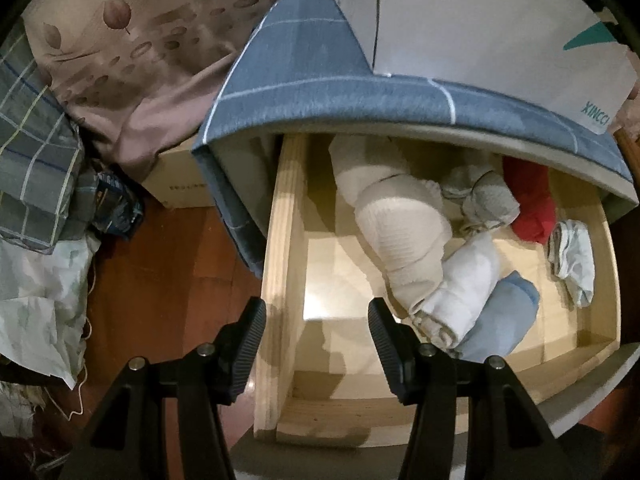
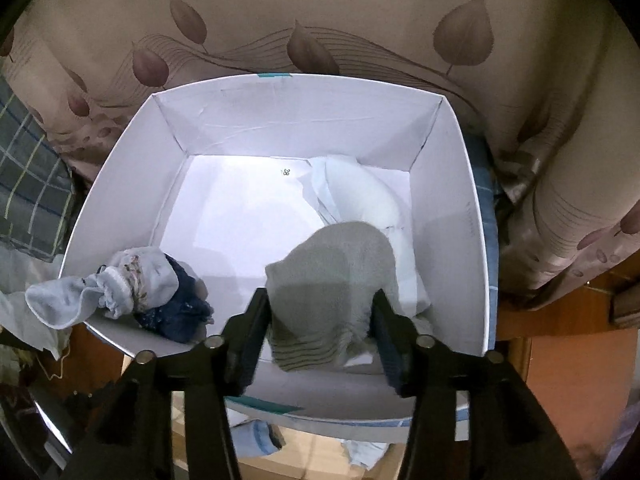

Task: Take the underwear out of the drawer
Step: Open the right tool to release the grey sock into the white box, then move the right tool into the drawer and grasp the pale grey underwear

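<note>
Right gripper (image 2: 320, 320): grey ribbed knit underwear piece (image 2: 332, 288) between its jaws, long axis pointing away over the white cardboard box (image 2: 120, 208); grip uncertain. Left gripper (image 1: 316, 344) released, empty.

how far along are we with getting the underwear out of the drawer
Partly done. Done: the white box already holds a white piece and a pale blue and navy bundle. In hand: a grey piece sits between the right gripper jaws over the box. Left: the drawer holds cream, white, light blue, grey and red rolls; the left gripper hangs open, empty.
</note>
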Motion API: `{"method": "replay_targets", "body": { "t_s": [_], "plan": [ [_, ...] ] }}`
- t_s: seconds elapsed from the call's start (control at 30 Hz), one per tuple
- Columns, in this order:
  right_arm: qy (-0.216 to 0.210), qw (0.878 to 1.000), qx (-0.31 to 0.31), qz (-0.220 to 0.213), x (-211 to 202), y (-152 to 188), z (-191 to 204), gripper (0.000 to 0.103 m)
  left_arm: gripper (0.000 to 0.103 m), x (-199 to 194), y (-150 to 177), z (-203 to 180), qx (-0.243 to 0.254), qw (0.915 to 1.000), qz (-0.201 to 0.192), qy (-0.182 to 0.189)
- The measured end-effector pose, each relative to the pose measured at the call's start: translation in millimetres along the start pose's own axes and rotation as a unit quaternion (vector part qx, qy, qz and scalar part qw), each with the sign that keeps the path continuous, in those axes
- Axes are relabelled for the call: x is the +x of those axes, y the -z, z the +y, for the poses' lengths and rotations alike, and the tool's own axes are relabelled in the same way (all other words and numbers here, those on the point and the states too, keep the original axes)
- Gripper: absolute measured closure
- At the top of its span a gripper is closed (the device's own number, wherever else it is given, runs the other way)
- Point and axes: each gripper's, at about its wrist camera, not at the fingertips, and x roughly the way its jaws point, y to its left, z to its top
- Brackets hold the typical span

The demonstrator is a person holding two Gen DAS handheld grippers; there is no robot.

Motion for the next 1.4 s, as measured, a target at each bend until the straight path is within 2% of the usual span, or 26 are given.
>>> {"method": "replay_targets", "body": {
  "t_s": [0.1,0.27,0.43,0.53,0.67,0.7,0.77,0.87,1.03,1.23,1.4],
  "plan": [
    [-0.009,1.0,0.005,-0.025,-15,7,-3,0.047,0.049,6,2,1,-0.003,1.0,0.003,0.001],
    [-0.03,0.998,-0.01,-0.053,-55,32,-6,0.047,0.049,10,6,2,-0.008,1.0,-0.002,-0.006],
    [-0.051,0.997,-0.018,-0.052,-83,83,-18,0.047,0.049,12,9,5,-0.01,0.9999,-0.007,-0.005],
    [-0.054,0.998,-0.023,-0.028,-80,119,-25,0.047,0.049,14,10,7,-0.01,0.9999,-0.005,-0.008],
    [-0.041,0.998,-0.022,0.035,-40,165,-30,0.048,0.049,22,14,11,-0.015,0.9999,0.009,0.0],
    [-0.036,0.998,-0.019,0.047,-29,172,-31,0.048,0.049,25,15,13,-0.016,0.9998,0.012,-0.001],
    [-0.031,0.996,-0.016,0.077,1,186,-32,0.055,0.049,28,18,15,-0.021,0.9996,0.017,0.002],
    [-0.012,0.995,-0.019,0.101,39,194,-33,0.057,0.049,32,21,19,-0.025,0.9994,0.024,0.003],
    [0.018,0.994,-0.023,0.101,76,193,-34,0.058,0.049,36,22,23,-0.026,0.9993,0.026,0.004],
    [0.066,0.994,-0.049,0.075,100,195,-32,0.058,0.049,40,21,28,-0.027,0.9992,0.029,0.005],
    [0.08,0.991,-0.059,0.09,119,197,-29,0.058,0.049,42,22,27,-0.022,0.9992,0.031,0.007]
  ]
}}
